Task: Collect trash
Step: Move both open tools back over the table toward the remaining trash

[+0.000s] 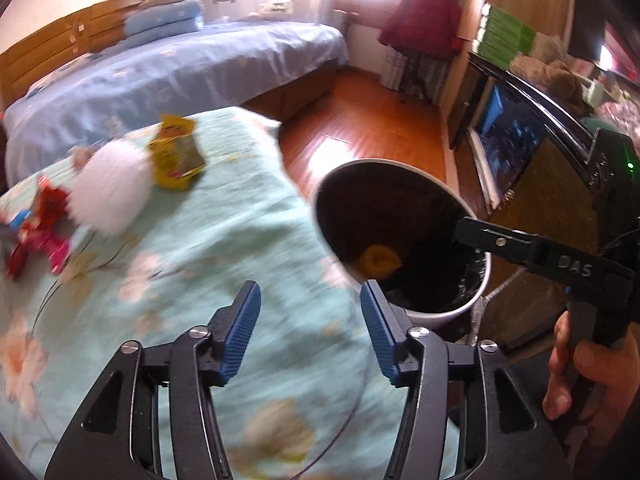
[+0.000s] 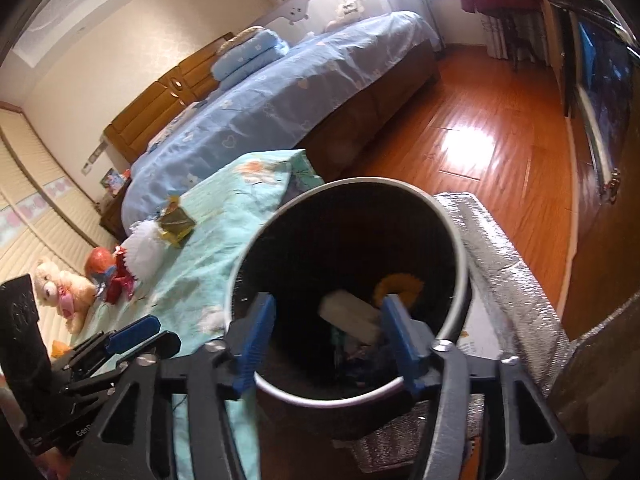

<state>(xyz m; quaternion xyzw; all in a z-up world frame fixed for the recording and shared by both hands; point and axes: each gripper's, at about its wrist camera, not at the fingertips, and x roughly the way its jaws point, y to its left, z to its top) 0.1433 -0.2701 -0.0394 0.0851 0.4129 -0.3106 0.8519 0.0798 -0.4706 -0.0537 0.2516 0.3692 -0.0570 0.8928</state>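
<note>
Right gripper (image 2: 326, 340) spread wide and empty, poised over the mouth of the trash bin (image 2: 452, 216), pale scrap (image 2: 350, 316) lying inside between its fingers. Left gripper (image 1: 310, 320) likewise parted, empty, above the floral blanket (image 1: 224, 220); yellow wrapper (image 1: 176, 152) and white wad (image 1: 108, 192) well ahead, up-left.

The floor (image 2: 500, 128) was glossy wood. The near blanket (image 1: 224, 240) looked soft floral cloth. A crinkly foil wrapper (image 1: 176, 152) lay there; the bin (image 2: 452, 216) had a smooth rim.
</note>
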